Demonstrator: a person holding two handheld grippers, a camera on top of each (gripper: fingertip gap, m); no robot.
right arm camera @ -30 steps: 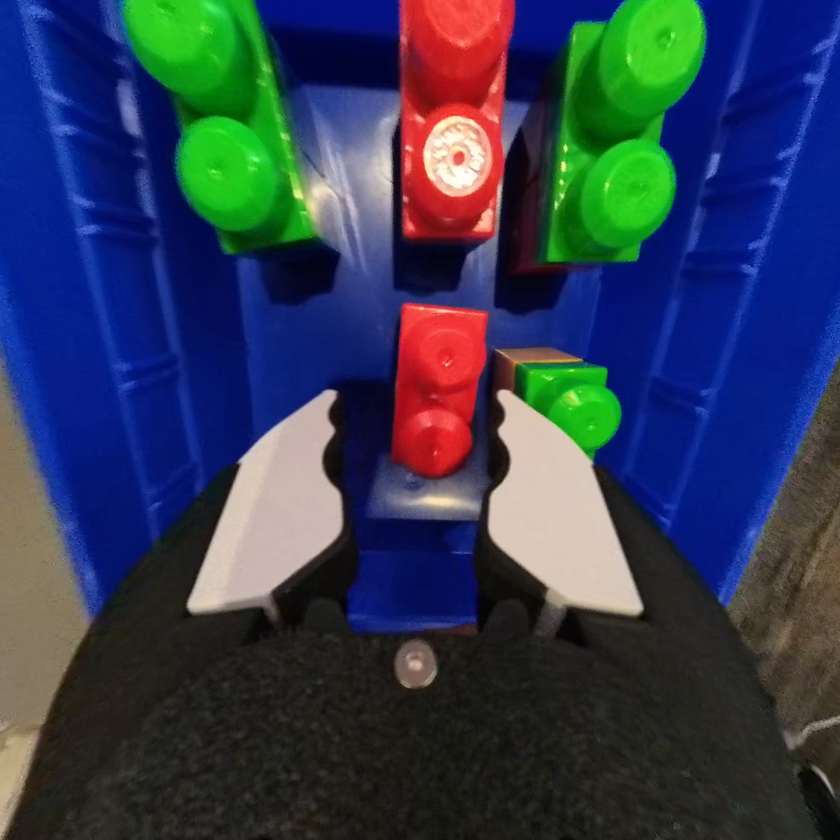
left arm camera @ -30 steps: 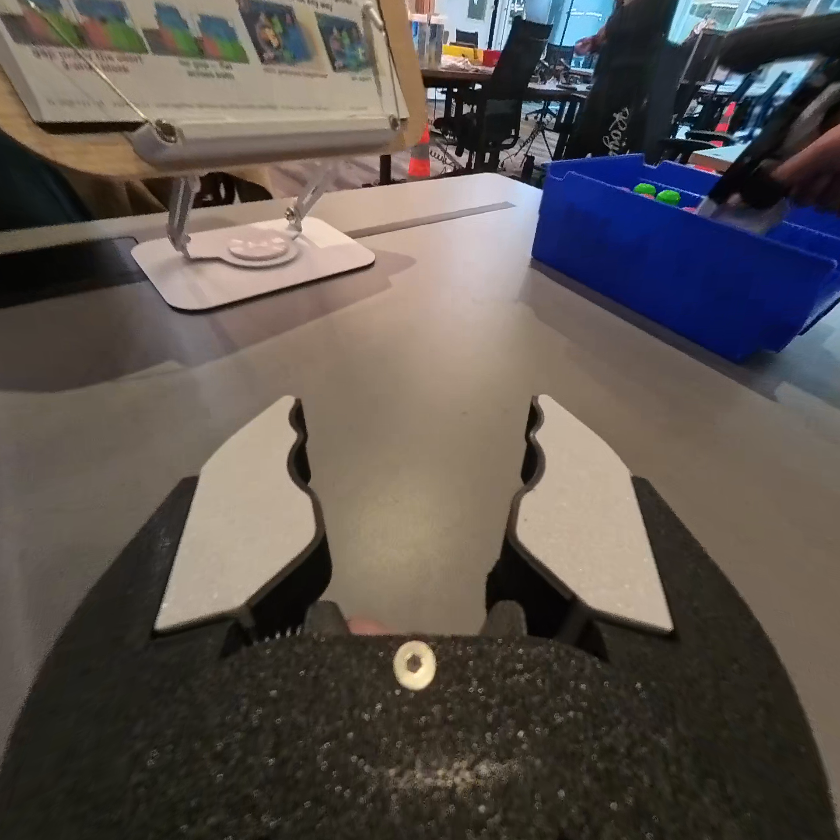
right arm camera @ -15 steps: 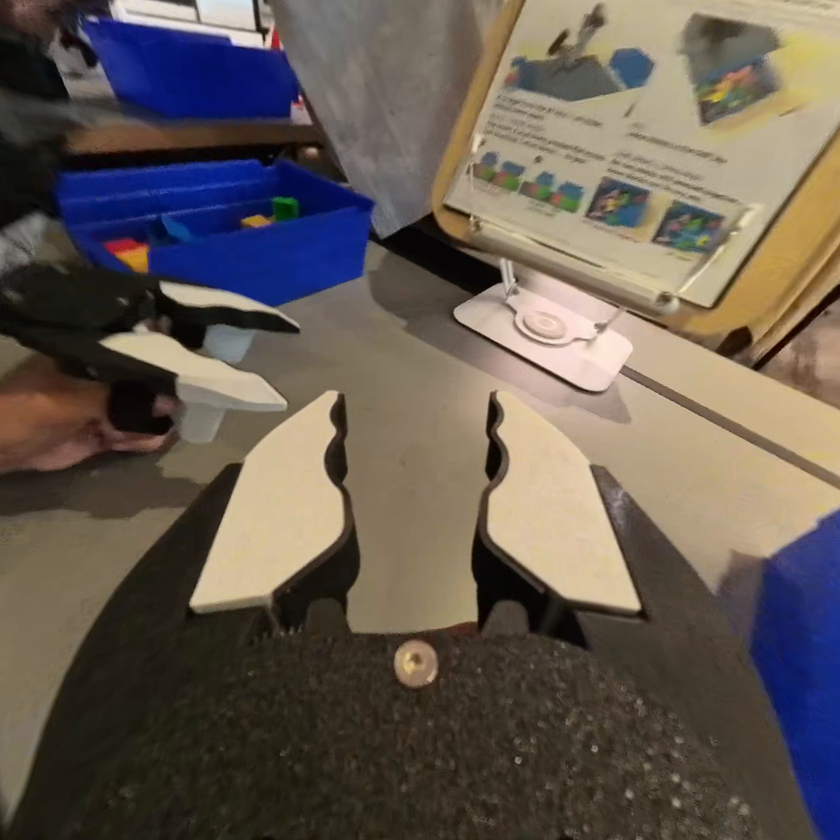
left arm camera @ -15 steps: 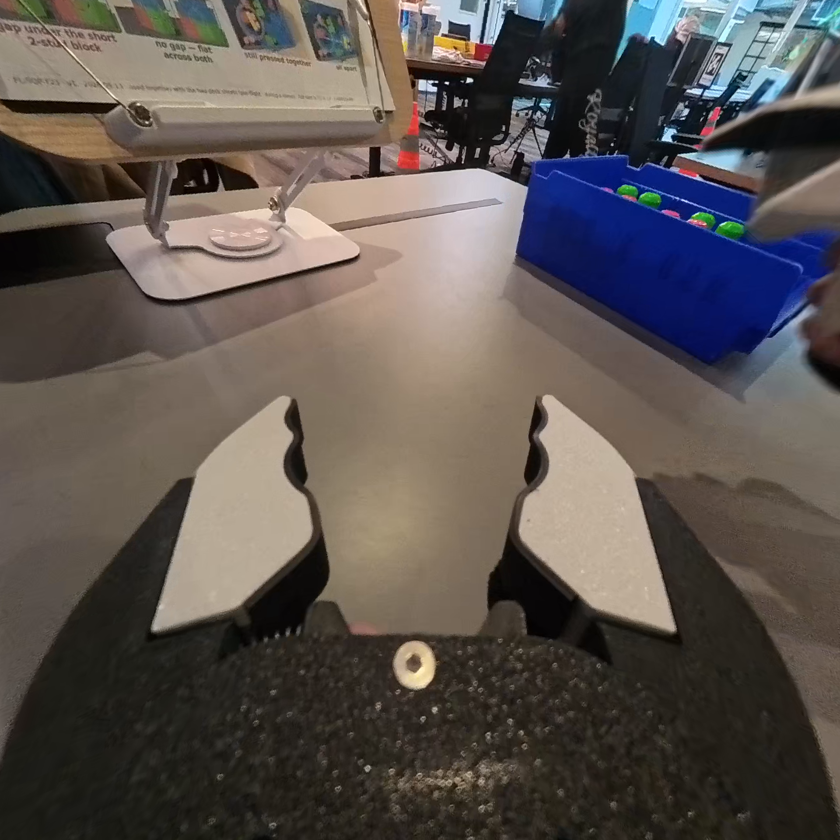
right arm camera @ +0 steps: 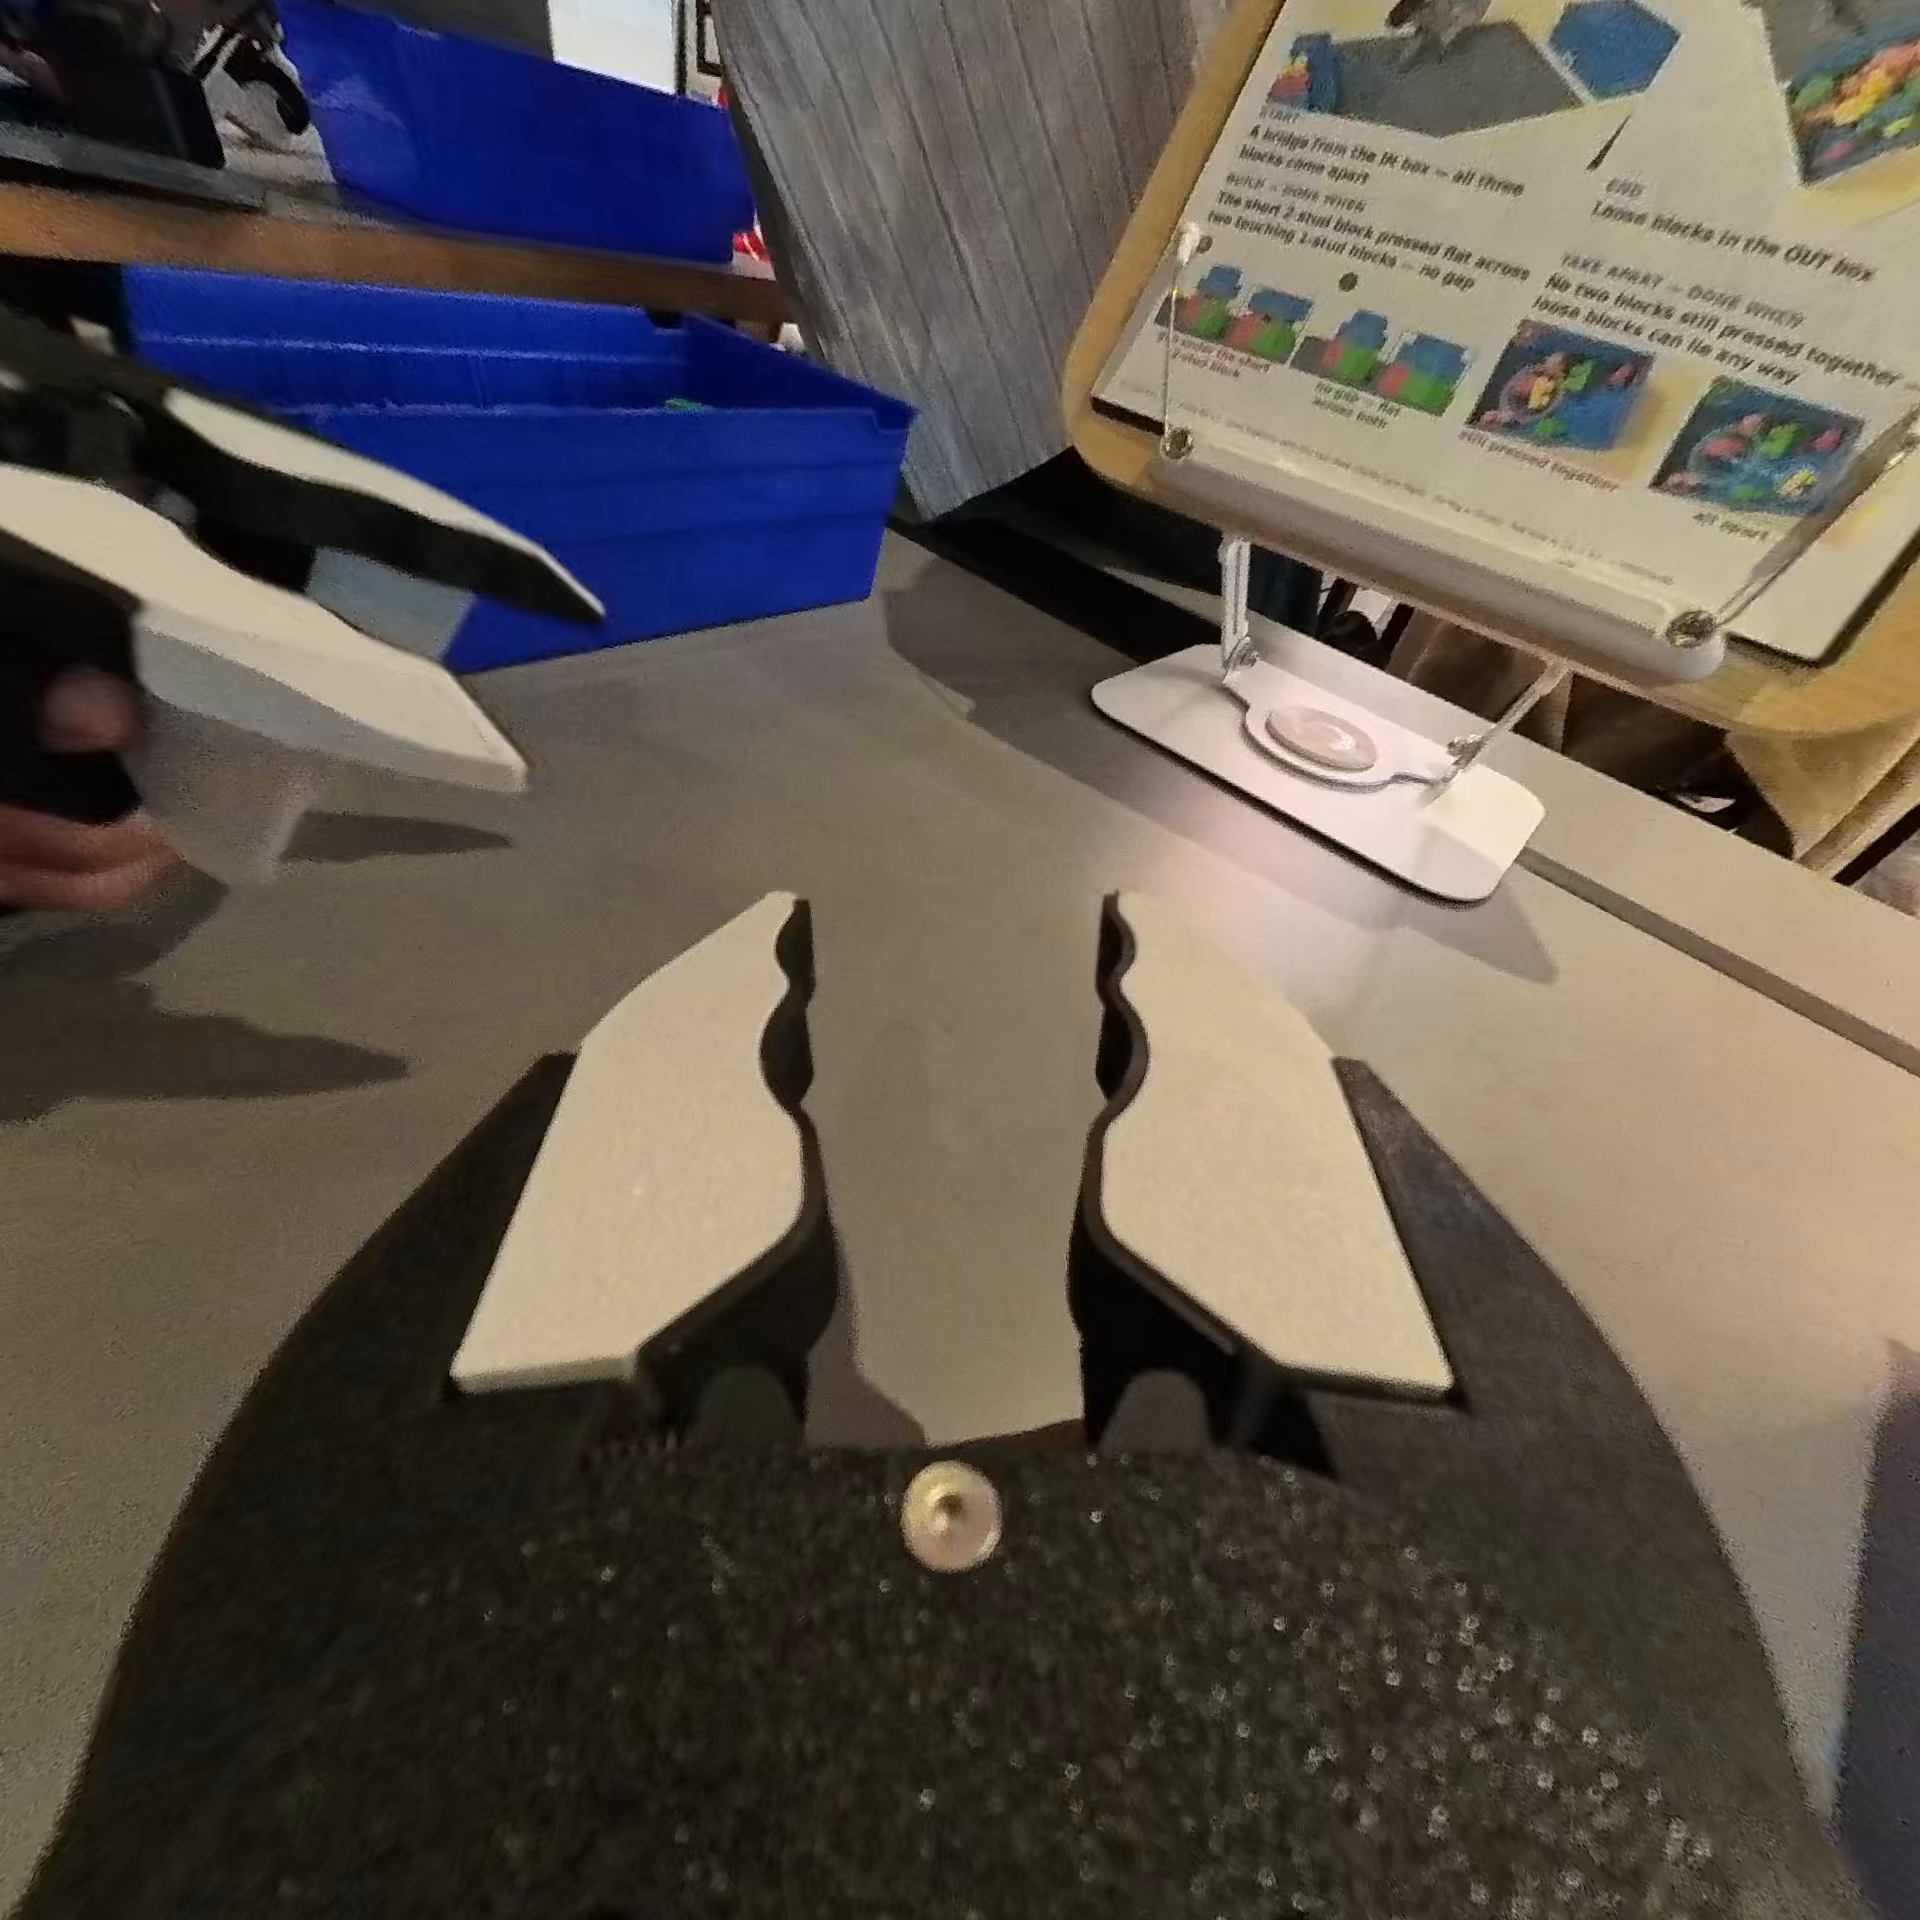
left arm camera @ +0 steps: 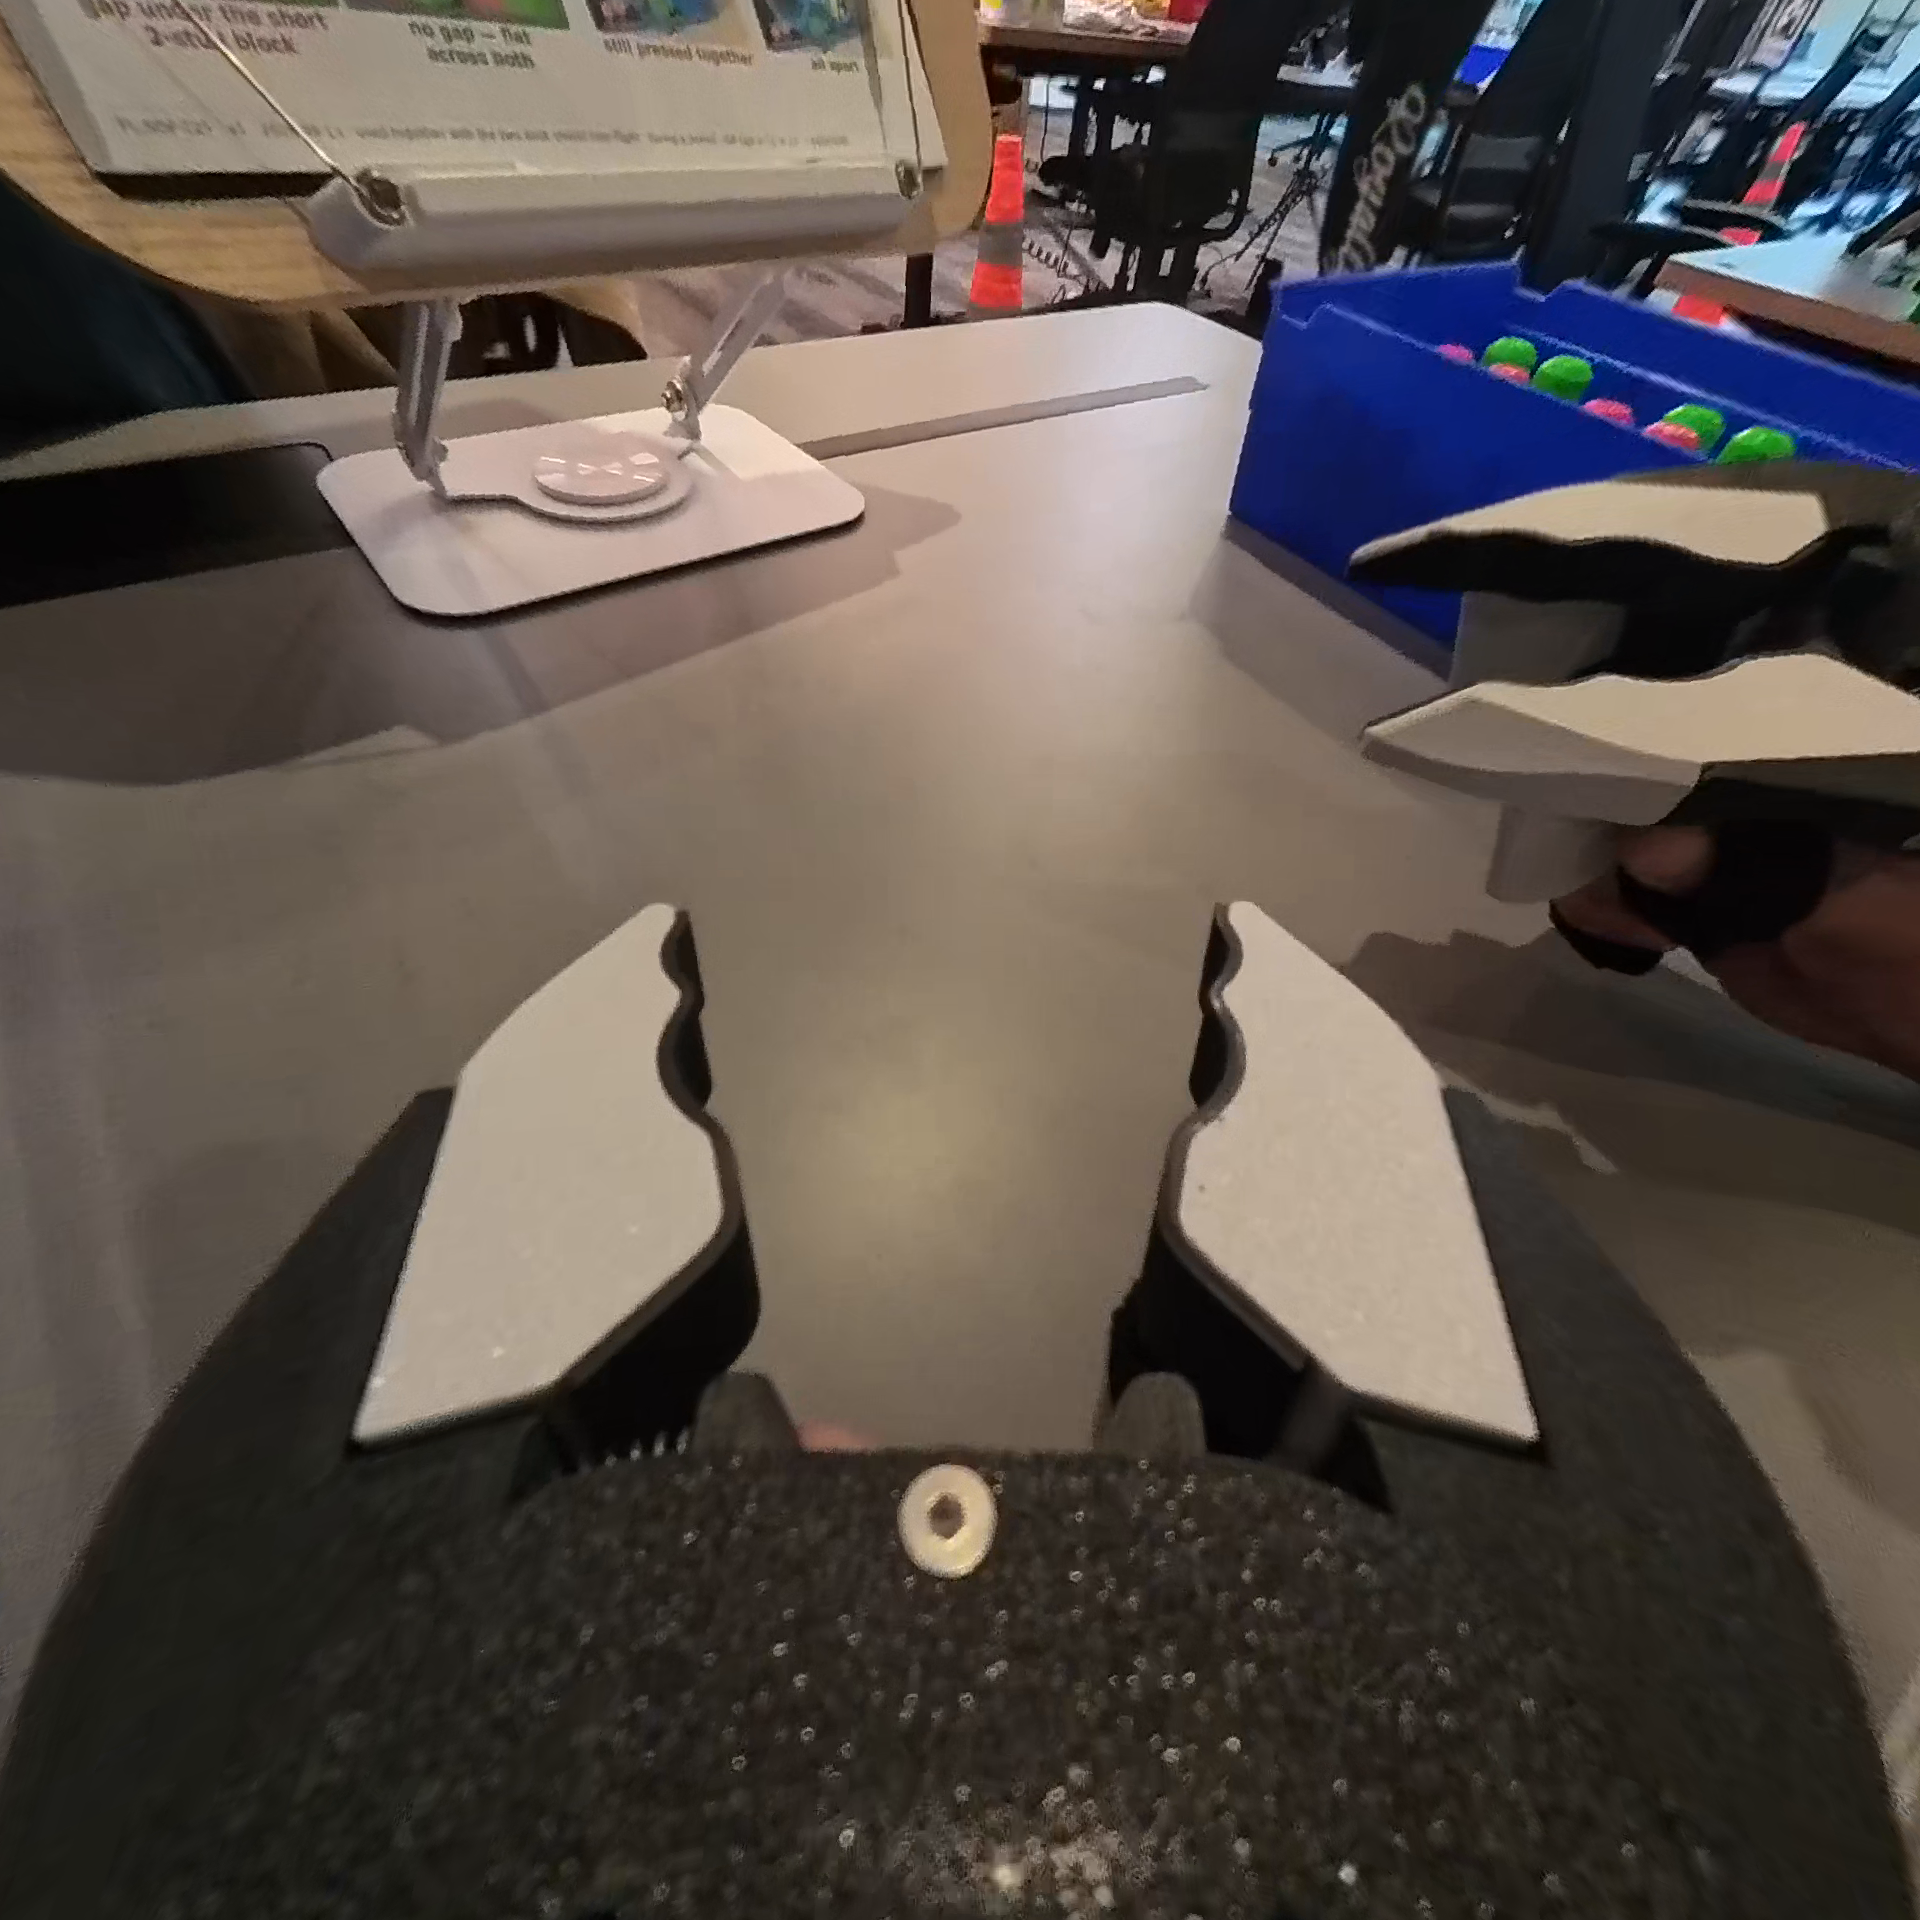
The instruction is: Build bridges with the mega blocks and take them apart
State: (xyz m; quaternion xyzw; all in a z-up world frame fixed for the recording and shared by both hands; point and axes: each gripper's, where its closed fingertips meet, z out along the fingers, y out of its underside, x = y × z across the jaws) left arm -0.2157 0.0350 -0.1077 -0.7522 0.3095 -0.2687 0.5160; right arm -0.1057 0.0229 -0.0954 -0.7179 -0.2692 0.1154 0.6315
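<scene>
My left gripper (left arm camera: 948,920) is open and empty, low over the grey table (left arm camera: 935,748). My right gripper (right arm camera: 951,914) is also open and empty over the same table. Each shows in the other's view: the right gripper (left arm camera: 1382,655) at the right edge of the left wrist view, the left gripper (right arm camera: 540,675) at the left edge of the right wrist view. A blue bin (left arm camera: 1382,457) at the far right of the left wrist view holds green blocks (left arm camera: 1558,374) and red blocks (left arm camera: 1605,410). No block lies between either pair of jaws.
A white stand (left arm camera: 592,499) holds an instruction sheet on a wooden board (right arm camera: 1507,260) at the table's back. A second blue bin (right arm camera: 582,468) sits at the left in the right wrist view, another blue bin (right arm camera: 520,135) behind it. Chairs and desks fill the room behind.
My right gripper has come out of the blue bin with nothing in it and swung over the table near the left gripper. The left gripper has shifted slightly and stayed open.
</scene>
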